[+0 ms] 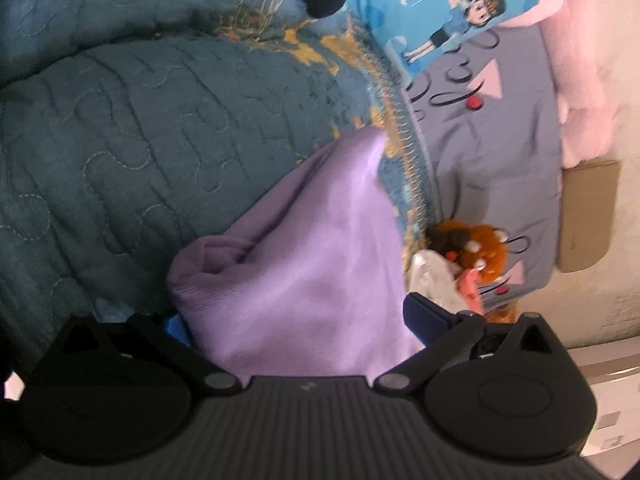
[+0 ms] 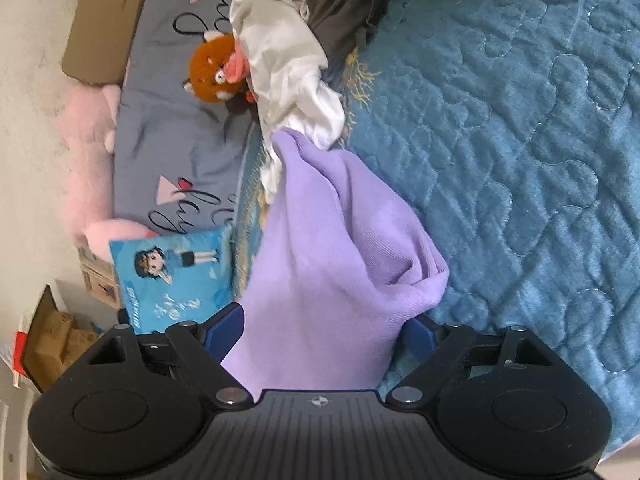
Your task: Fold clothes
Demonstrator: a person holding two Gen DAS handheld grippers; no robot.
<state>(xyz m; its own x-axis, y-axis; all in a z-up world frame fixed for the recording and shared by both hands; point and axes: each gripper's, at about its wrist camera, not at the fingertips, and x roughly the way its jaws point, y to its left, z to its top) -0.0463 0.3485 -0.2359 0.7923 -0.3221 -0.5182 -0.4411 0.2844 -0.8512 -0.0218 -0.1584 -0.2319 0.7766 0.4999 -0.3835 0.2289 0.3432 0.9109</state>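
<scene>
A lilac garment [image 2: 336,264] is seen bunched on the quilted blue bedspread [image 2: 520,140] near the bed's pillow edge. It lies between the released fingers of the right gripper [image 2: 320,332]; the left gripper's [image 1: 296,320] grip cannot be told.
</scene>
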